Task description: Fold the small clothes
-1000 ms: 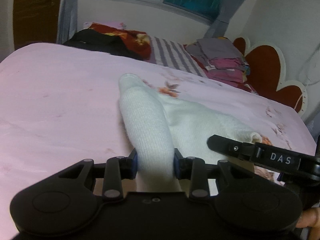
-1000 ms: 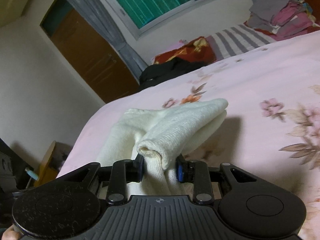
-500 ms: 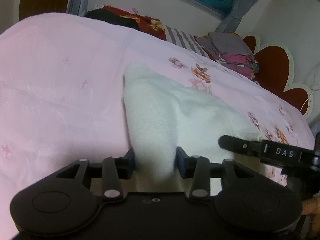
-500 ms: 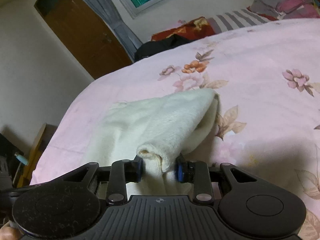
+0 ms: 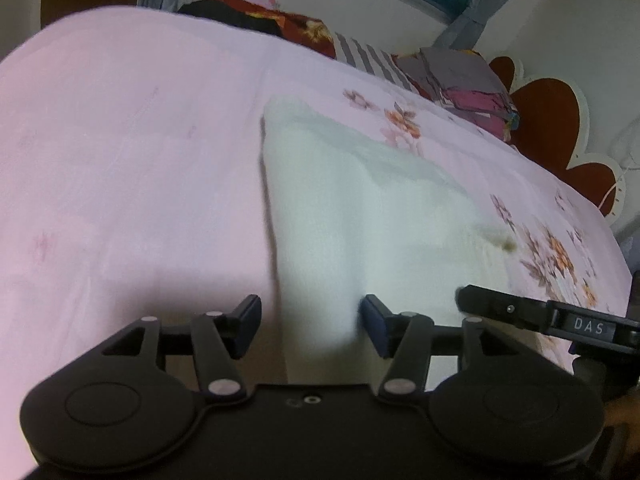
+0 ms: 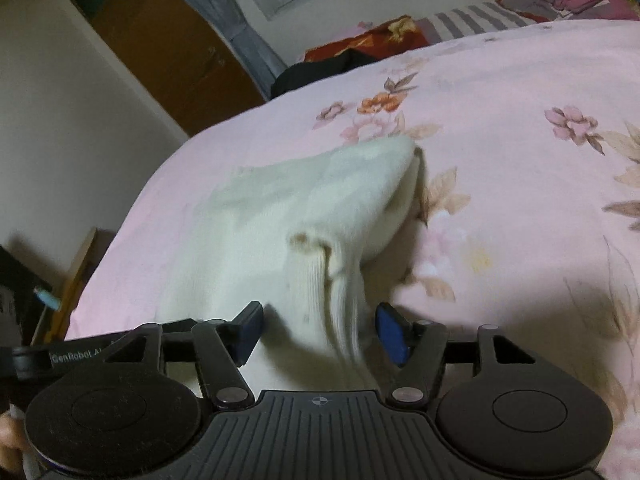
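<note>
A small cream-white knitted garment [image 5: 352, 204] lies folded over on the pink floral bedsheet [image 5: 120, 160]. My left gripper [image 5: 310, 322] is open, its blue pads apart on either side of the garment's near edge. In the right wrist view the same garment [image 6: 312, 216] lies in front of my right gripper [image 6: 320, 330], which is open with the ribbed cuff [image 6: 340, 300] loose between its pads. The right gripper's finger shows in the left wrist view [image 5: 520, 312] at the garment's right corner.
A pile of folded clothes [image 5: 460, 84] and a striped pillow [image 5: 368, 58] lie at the far end of the bed. A red heart-shaped headboard [image 5: 560, 128] stands at right. A brown door [image 6: 160, 40] and the bed's left edge [image 6: 132, 220] show in the right wrist view.
Both grippers lowered the garment onto the sheet and opened, letting go of it. The garment went from lifted and bunched to lying flatter.
</note>
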Action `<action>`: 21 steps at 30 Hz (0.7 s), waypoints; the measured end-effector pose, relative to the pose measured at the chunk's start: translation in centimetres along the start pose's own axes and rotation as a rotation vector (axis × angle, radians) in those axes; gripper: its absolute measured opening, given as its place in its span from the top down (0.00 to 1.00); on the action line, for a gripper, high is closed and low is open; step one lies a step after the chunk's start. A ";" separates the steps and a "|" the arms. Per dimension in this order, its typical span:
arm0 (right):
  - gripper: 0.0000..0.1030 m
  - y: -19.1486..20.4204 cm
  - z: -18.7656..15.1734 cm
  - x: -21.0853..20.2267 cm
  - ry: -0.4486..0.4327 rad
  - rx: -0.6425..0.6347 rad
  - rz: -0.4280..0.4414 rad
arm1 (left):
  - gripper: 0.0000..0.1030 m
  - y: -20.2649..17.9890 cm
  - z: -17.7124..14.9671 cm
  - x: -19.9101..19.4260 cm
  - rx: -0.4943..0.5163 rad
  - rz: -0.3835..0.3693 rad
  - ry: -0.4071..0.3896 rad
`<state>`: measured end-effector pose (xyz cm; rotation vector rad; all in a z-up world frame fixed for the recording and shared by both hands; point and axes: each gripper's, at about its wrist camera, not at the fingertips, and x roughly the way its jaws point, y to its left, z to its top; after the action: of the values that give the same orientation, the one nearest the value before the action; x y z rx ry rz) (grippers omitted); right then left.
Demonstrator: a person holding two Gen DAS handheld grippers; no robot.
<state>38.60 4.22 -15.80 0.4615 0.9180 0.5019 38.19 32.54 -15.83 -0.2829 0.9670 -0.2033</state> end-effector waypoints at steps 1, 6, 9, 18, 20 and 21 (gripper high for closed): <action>0.40 -0.1 -0.4 -0.3 0.009 -0.002 0.004 | 0.48 0.1 -0.4 -0.1 -0.008 -0.007 0.010; 0.41 -0.2 -2.7 -1.0 0.072 -0.028 0.010 | 0.56 0.5 -2.4 -0.7 -0.035 -0.041 0.035; 0.62 0.1 -3.7 -1.3 0.096 -0.051 0.004 | 0.68 0.6 -3.2 -1.0 -0.069 -0.058 0.037; 0.86 -0.4 -2.8 -3.3 0.189 0.108 0.137 | 0.84 1.1 -2.1 -3.1 -0.058 -0.160 0.079; 0.86 -1.3 -2.7 -3.7 0.211 0.158 0.165 | 0.84 1.9 -2.5 -2.6 -0.062 -0.157 0.102; 0.86 -1.8 -2.7 -3.5 0.226 0.175 0.165 | 0.83 2.2 -3.0 -1.9 -0.049 -0.117 0.110</action>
<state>34.90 1.17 -16.05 0.6523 1.1526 0.6355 34.77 34.73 -16.70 -0.3770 1.0658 -0.3051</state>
